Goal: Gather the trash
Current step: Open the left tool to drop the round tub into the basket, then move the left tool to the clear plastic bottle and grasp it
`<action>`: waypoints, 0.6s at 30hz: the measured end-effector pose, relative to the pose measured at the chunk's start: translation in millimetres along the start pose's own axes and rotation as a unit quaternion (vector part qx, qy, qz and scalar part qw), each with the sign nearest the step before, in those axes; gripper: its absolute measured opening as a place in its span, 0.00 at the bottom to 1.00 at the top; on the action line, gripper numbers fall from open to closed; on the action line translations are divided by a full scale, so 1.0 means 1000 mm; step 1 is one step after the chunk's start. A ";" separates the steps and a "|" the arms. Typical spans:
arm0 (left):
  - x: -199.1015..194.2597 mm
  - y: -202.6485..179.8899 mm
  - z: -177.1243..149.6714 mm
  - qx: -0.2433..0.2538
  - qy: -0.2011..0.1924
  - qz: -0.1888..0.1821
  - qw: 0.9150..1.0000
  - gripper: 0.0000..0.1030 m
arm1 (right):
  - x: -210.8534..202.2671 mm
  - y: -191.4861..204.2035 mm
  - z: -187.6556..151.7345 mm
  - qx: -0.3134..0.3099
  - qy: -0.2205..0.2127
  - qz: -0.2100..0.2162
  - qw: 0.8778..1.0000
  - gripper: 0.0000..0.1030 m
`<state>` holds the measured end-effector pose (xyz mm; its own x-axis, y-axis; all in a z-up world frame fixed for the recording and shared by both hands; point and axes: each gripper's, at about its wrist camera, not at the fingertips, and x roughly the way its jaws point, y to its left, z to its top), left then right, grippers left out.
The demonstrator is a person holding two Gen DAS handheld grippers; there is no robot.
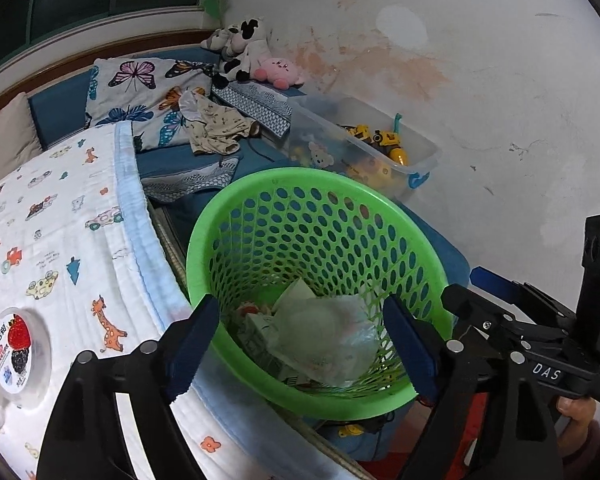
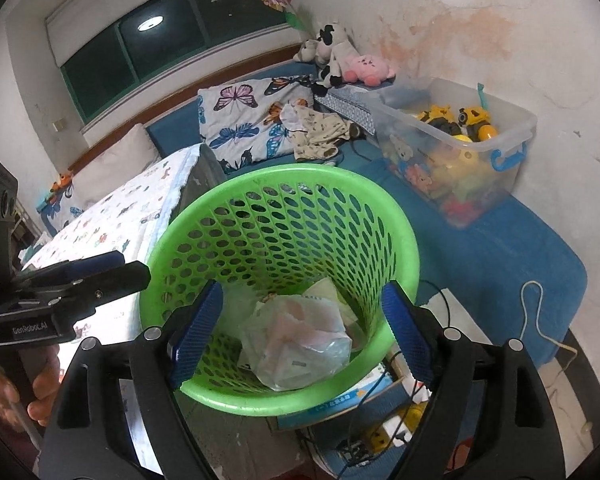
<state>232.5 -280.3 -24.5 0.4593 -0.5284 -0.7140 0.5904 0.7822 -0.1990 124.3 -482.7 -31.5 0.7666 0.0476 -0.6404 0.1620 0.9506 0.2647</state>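
Directly ahead of you, both blue-padded black hand-held grippers hang over the green perforated plastic basket. Your left gripper is spread wide and grips nothing; your right gripper is equally released and empty. Each points downward into the basket mouth. Crumpled clear plastic and paper trash lies at the basket bottom, between and below the pads. To your left, a round strawberry-printed plastic lid rests on the white animal-print quilt. Farther back, a clear plastic toy bin sits against the wall.

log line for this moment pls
left claw open, empty | right claw open, empty | both over green basket | crumpled wrappers inside | yogurt cup on blanket
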 end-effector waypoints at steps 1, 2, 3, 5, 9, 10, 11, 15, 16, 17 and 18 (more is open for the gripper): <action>-0.001 0.001 0.000 0.000 -0.001 0.002 1.000 0.79 | 0.000 0.001 0.000 -0.001 0.000 0.001 1.000 0.79; -0.004 0.003 -0.001 -0.002 -0.002 0.005 1.000 0.79 | 0.000 0.003 0.000 -0.002 0.000 0.003 1.000 0.79; -0.006 0.006 -0.002 -0.005 -0.003 0.005 1.000 0.79 | -0.001 0.004 -0.001 -0.003 0.000 0.004 1.000 0.79; -0.013 0.012 -0.005 -0.012 -0.005 0.007 1.000 0.79 | 0.000 0.009 -0.002 -0.007 0.001 0.009 1.000 0.79; -0.030 0.027 -0.016 -0.021 -0.010 0.018 1.000 0.79 | 0.001 0.020 -0.004 -0.016 0.005 0.019 1.000 0.80; -0.034 0.032 -0.019 -0.022 -0.011 0.023 0.999 0.79 | 0.002 0.024 -0.004 -0.019 0.006 0.021 1.000 0.80; -0.040 0.038 -0.024 -0.024 -0.012 0.029 0.999 0.79 | 0.002 0.027 -0.004 -0.021 0.006 0.023 0.999 0.80; -0.059 0.061 -0.041 -0.030 -0.014 0.049 0.998 0.79 | 0.005 0.040 -0.003 -0.027 0.009 0.038 0.999 0.82; -0.063 0.068 -0.045 -0.032 -0.014 0.057 0.998 0.79 | 0.006 0.044 -0.004 -0.029 0.010 0.040 0.999 0.82; -0.069 0.078 -0.051 -0.037 -0.014 0.064 0.997 0.79 | 0.007 0.049 -0.004 -0.032 0.013 0.043 0.998 0.82; -0.073 0.084 -0.055 -0.040 -0.013 0.069 0.997 0.79 | 0.009 0.055 -0.005 -0.037 0.015 0.047 0.998 0.82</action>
<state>212.2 -158.2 -25.8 0.5506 -0.4217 -0.7204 0.4661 0.8713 -0.1538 137.2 -428.2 -26.1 0.7570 0.1460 -0.6369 0.0427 0.9616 0.2712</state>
